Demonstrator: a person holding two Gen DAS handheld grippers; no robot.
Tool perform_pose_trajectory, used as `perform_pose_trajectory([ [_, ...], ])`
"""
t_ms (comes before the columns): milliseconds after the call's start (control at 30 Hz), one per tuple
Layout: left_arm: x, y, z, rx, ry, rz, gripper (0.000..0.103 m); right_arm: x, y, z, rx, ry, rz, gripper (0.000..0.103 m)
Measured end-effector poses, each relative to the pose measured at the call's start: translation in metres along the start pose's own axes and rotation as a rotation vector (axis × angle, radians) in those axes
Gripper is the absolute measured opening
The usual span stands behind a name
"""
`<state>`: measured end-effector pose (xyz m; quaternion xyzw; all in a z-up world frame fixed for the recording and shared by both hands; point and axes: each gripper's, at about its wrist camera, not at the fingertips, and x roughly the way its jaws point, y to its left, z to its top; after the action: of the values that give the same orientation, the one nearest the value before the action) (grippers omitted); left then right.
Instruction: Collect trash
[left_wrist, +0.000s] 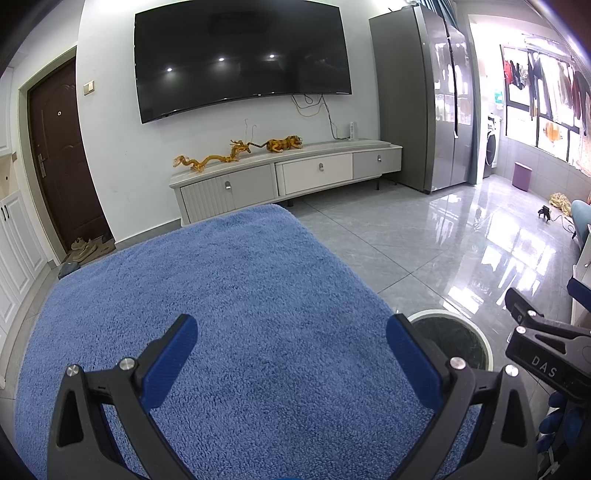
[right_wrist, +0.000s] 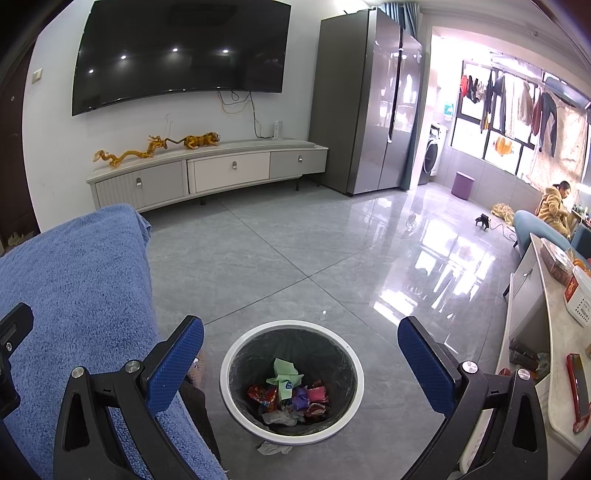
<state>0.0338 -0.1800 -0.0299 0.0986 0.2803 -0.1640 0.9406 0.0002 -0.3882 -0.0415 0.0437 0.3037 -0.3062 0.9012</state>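
task looks near done: both left gripper (left_wrist: 291, 354) and right gripper (right_wrist: 301, 360) gape wide and empty, crumpled wrappers (right_wrist: 290, 397) sit inside the round white-rimmed bin (right_wrist: 236, 347), 1 white scrap (right_wrist: 274, 448) left on floor touching its near rim.

A round bin (right_wrist: 291, 380) with a white rim and a dark liner stands upright on the grey tiled floor, just beside the edge of the blue-towelled surface; in the left wrist view only part of its rim (left_wrist: 452, 341) shows past that edge. At its bottom lies a heap of trash (right_wrist: 290, 397): a crumpled pale-green wrapper on top, with red, purple and pink wrappers and a whitish scrap beneath. One crumpled white scrap (right_wrist: 273, 448) lies on the floor outside, touching or just beside the near rim.
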Motion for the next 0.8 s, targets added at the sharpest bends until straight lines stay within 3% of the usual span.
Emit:
perform_pose_trajectory([
  [800,0.0012,-0.0007,-0.0032,-0.003,0.002,-0.007,0.103,0.0023,-0.0024,-0.0009,0.005,0.001,-0.006,0.103],
])
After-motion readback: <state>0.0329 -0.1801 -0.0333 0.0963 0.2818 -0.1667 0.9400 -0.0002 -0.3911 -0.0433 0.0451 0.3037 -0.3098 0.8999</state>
